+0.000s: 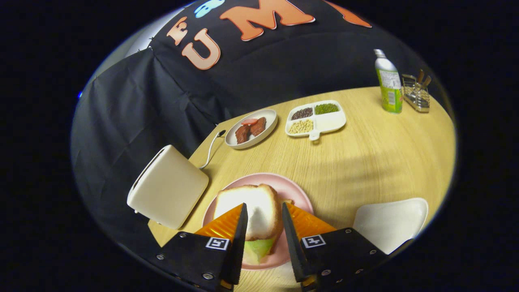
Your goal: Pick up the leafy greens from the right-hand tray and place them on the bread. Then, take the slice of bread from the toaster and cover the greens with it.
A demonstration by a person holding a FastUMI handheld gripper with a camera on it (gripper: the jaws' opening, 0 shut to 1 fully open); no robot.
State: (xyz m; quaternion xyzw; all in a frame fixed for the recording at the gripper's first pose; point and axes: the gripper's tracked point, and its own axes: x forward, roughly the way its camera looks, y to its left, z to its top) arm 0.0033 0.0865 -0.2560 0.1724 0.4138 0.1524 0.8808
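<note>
A slice of white bread (253, 198) lies on the pink plate (298, 192), on top of the leafy greens (256, 249), whose pale green edge pokes out at the near side. A second slice's crust peeks out at the right, under the top one. My gripper (263, 206) hovers just above this stack. It is open, with the bread seen in the gap between the orange fingers (227, 223) and wider than that gap. The cream toaster (168, 186) stands left of the plate, at the table's edge. The white right-hand tray (391, 225) sits bare to the right of the fingers.
Beyond the plate sit a white oval dish of meat pieces (251, 129) and a divided tray of beans (315, 117). A green bottle (388, 83) and a metal rack (417, 94) stand at the far right. The toaster's white cord (210, 150) runs off the table's edge.
</note>
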